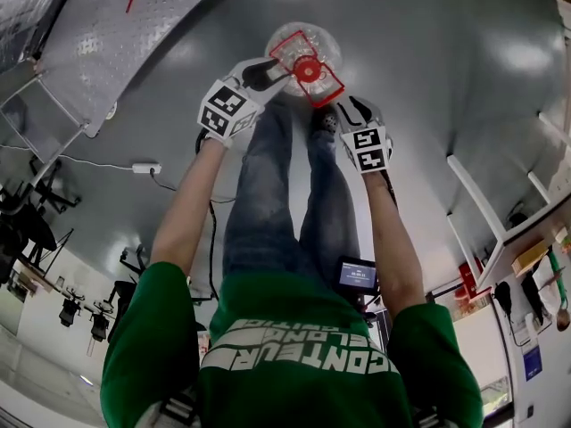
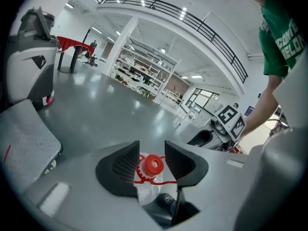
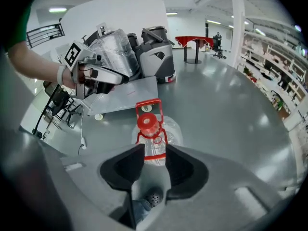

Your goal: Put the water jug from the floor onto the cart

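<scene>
- The left gripper (image 2: 151, 147) has its fingers spread apart. The red cap (image 2: 153, 165) of the jug (image 2: 146, 191) shows in the gap, but neither finger seems to press on it.
- The right gripper (image 3: 155, 150) is likewise spread and holds nothing. The lower bar of the jug's red handle (image 3: 148, 101) sits just past its fingertips.
- The jug stands upright on the floor (image 1: 428, 52), just in front of the person's shoe (image 1: 323, 121), with a gripper on either side of its top.
- To do this step well, I judge each gripper should settle on a firm part before closing, either the neck under the cap or a bar of the handle. The clear body looks soft and slippery and a full jug would be heavy, so both should lift together and keep it upright.
- The cart (image 1: 116, 43) lies off to the person's left, and its flat metal deck sits low.
- A cable (image 1: 145, 168) trails on the floor between the person and the cart and could trip them.
- A grey machine (image 3: 156, 57) stands at the cart's far end, and a white rack (image 1: 477, 199) stands well apart on the right.
</scene>
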### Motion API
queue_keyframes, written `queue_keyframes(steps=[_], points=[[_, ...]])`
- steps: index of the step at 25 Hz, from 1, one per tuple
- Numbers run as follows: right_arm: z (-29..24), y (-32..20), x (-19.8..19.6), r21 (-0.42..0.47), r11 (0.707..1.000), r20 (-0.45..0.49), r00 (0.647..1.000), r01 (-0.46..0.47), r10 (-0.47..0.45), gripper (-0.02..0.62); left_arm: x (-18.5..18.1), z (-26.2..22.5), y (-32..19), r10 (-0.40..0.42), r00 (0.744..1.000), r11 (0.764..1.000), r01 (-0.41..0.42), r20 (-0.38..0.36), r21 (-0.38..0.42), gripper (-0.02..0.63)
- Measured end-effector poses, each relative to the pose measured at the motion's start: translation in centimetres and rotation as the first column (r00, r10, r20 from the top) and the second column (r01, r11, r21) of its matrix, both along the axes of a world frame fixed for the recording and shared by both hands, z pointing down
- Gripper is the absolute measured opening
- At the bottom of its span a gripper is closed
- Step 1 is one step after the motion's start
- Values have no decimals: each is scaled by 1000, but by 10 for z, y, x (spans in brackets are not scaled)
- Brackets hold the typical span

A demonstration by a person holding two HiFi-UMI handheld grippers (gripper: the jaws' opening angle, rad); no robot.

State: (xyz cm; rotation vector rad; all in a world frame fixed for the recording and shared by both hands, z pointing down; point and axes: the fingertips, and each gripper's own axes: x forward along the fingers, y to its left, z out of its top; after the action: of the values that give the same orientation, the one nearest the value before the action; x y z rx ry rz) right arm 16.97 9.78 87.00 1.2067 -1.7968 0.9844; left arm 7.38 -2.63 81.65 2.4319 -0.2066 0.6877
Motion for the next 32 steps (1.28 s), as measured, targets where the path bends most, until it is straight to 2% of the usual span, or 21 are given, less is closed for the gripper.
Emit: queue_keyframes(steps=[4, 8, 10, 15, 21, 26, 28, 32], points=[[22, -3, -4, -56, 998, -22, 999, -39, 38, 123, 3, 23, -21, 16, 999, 1000, -15, 52, -11, 185], [43, -5, -8, -109, 991, -65, 995, -81, 74, 144, 2, 53, -35, 28, 990, 999, -22, 135, -47, 205], [50, -5, -8, -136, 981, -70, 989, -140, 131, 170, 1, 67, -37, 52, 984, 997, -41, 169, -64, 213], [65, 5, 2, -195, 947, -97, 966, -255, 240, 176, 6, 90, -40, 97, 969, 993, -77, 226, -93, 215], [81, 16, 7, -275, 877, -45, 916, -395, 399, 176, 19, 111, -34, 152, 950, 984, -120, 271, -131, 209], [91, 16, 1, -331, 773, 37, 811, -542, 584, 179, 25, 125, -28, 219, 924, 972, -177, 315, -157, 192], [95, 17, -3, -353, 746, 45, 786, -565, 617, 178, 27, 131, -27, 247, 911, 965, -202, 330, -165, 176], [103, 21, -10, -384, 710, 53, 754, -590, 655, 178, 27, 138, -24, 286, 895, 954, -232, 343, -191, 103]])
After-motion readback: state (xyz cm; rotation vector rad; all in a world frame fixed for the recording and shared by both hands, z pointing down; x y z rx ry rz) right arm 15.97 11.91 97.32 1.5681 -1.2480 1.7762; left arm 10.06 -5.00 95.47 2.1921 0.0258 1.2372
